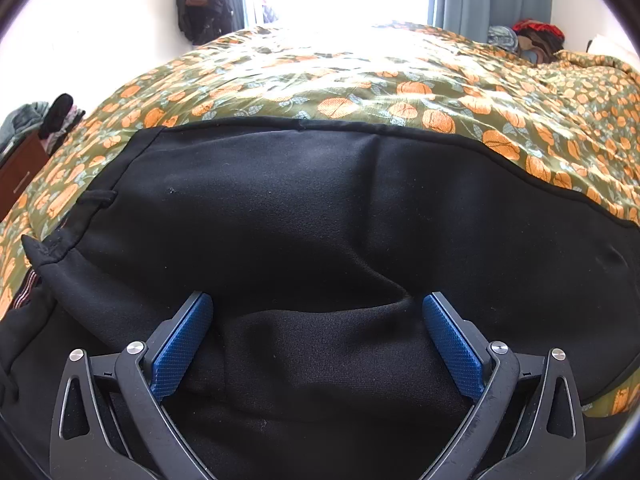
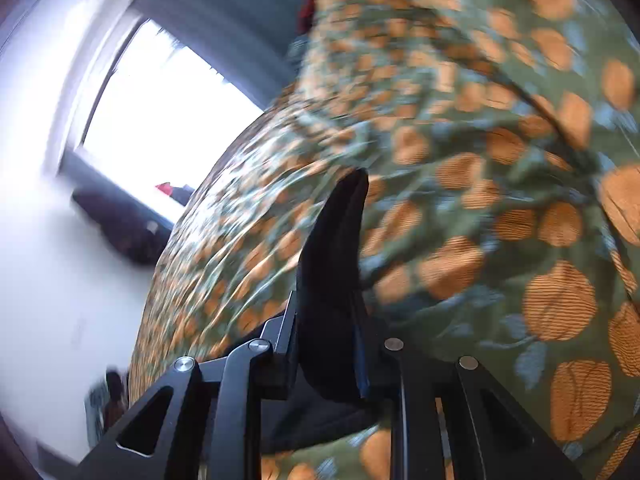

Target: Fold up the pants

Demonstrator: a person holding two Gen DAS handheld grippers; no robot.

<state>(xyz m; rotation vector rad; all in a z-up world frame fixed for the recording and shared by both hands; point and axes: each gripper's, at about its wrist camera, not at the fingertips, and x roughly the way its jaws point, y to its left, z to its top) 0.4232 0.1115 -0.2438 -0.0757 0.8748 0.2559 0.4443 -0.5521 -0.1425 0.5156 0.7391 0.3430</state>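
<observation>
While your right gripper (image 2: 330, 344) is clamped on a tongue of black cloth that stands up between its dark jaws, the black knit pants (image 1: 320, 208) lie spread flat on the green bedspread printed with orange fruit (image 1: 400, 92), taking up most of the left wrist view. The right wrist view is smeared, so I cannot tell which edge or corner of the pants you have pinched; it does look like the same black fabric.

Your left gripper (image 1: 318, 316) stands wide, its blue textured pads (image 1: 182, 348) either side of a soft ridge of cloth but not pressing on it. It holds nothing.

What the next move turns on: the pants' long axis runs across the left wrist view, side to side, with the straight seamed edge on the far side. The bulk of the garment lies ahead of and beneath the left gripper, so that hand is the nearer one to pin the fold line. The right hand carries the free end, and, as I judge it, it should travel along that long axis over the flat part, keeping the edges square.
</observation>
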